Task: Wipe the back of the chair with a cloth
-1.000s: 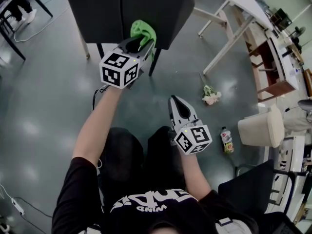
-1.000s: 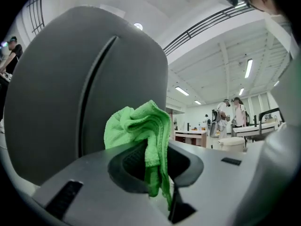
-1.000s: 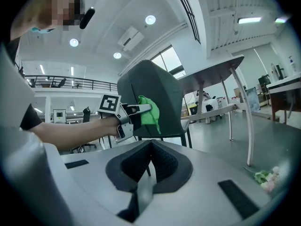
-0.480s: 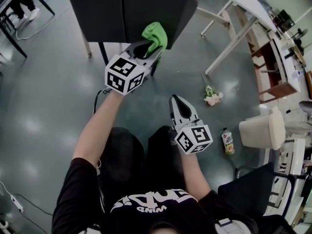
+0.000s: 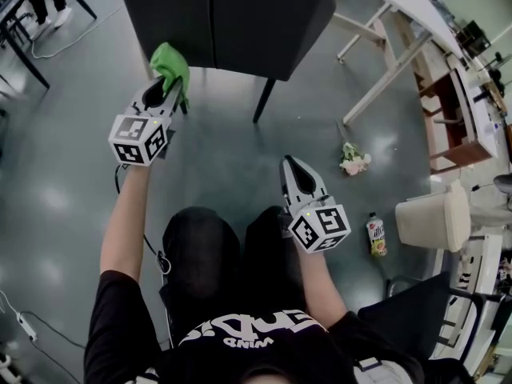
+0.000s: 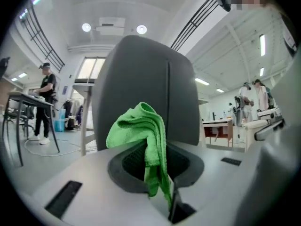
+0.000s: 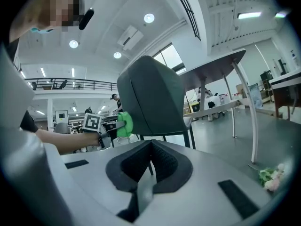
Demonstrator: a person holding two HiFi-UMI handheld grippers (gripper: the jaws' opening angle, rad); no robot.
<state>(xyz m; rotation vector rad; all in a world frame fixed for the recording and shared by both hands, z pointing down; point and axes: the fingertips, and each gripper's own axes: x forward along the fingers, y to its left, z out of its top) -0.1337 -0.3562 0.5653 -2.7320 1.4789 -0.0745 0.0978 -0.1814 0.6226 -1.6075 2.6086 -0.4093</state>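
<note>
Grey floor (image 5: pixel 72 182); my left gripper (image 5: pixel 170 86) pinches green cloth (image 5: pixel 170 61) by chair back (image 5: pixel 232 18) left edge, mid-wipe. Right gripper (image 5: pixel 290 165) closed, empty; next, sweep across.

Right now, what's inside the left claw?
A green cloth, pinched in the left claw. The clamped part is hidden between the jaws; the chair back rises behind it.

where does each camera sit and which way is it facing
Head view: on the person's head, facing steeply down at the chair back; shows both forearms, the legs, the left gripper and right gripper.
Left gripper view: on the left gripper, facing along its jaws, shut on the green cloth, at the chair back; no arm shows.
Right gripper view: on the right gripper, facing past its shut, empty jaws toward the chair back; the left forearm shows.
Shared: all three show the chair back and green cloth.
</note>
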